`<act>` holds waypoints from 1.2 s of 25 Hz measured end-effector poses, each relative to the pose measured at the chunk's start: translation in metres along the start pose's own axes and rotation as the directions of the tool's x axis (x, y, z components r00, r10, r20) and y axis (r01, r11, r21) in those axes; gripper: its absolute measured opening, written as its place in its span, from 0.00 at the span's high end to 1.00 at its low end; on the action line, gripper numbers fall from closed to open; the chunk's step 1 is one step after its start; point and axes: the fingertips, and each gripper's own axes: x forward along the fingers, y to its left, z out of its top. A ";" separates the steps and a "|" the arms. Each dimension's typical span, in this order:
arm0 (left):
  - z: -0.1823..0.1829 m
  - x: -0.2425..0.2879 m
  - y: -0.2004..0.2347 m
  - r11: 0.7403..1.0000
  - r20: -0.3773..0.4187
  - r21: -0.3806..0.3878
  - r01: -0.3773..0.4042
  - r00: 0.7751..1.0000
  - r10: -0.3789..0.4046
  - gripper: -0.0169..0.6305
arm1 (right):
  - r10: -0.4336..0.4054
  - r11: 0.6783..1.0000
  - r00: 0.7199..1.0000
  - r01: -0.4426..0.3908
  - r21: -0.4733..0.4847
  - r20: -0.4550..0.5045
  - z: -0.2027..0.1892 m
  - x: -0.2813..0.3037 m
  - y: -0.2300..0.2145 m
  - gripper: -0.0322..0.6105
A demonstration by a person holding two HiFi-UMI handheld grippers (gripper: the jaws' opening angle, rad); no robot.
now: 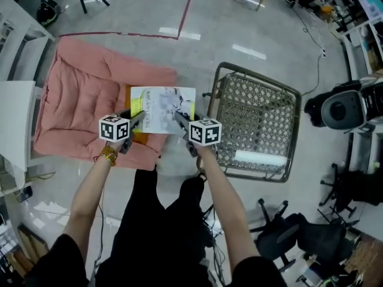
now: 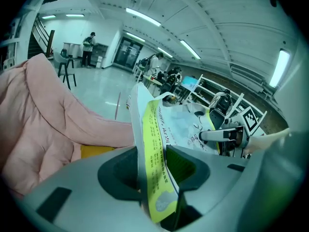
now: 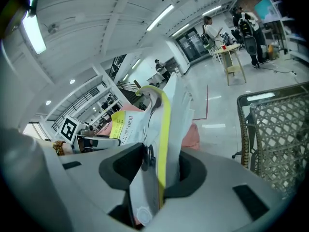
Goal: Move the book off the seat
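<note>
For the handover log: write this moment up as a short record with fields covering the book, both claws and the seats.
book: pale cover with a yellow strip, held up over the right edge of the pink cushion
left claw: shut on the book's left edge
right claw: shut on the book's right edge
neighbouring seat: woven-mesh chair to the right, a white roll lying on it
task state: book not yet set down

Black short sleeves (image 1: 60, 253), black trousers (image 1: 149, 208), a golden bracelet (image 1: 109, 155); grey left gripper (image 1: 136, 119) and right gripper (image 1: 181, 121) bear black-and-white marker cubes.
</note>
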 end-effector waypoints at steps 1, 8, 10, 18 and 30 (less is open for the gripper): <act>0.003 -0.003 -0.006 1.000 0.000 0.005 0.002 1.000 -0.002 0.72 | -0.002 1.000 1.000 0.002 -0.001 0.004 0.002 -0.007 0.002 0.73; 0.016 -0.006 -0.048 1.000 0.006 0.017 0.012 1.000 -0.013 0.72 | -0.017 1.000 1.000 0.017 -0.017 0.026 0.015 -0.050 -0.002 0.73; 0.019 -0.002 -0.060 1.000 0.009 0.027 0.017 1.000 -0.017 0.72 | -0.021 1.000 0.999 0.022 -0.017 0.036 0.018 -0.061 -0.007 0.73; 0.022 0.010 -0.097 0.999 -0.002 0.035 0.041 0.999 -0.041 0.72 | -0.039 0.999 0.997 0.040 -0.022 0.071 0.023 -0.099 -0.021 0.73; 0.035 0.053 -0.157 0.990 -0.033 0.088 0.115 0.993 -0.112 0.72 | -0.114 0.993 0.986 0.115 0.002 0.125 0.029 -0.159 -0.065 0.73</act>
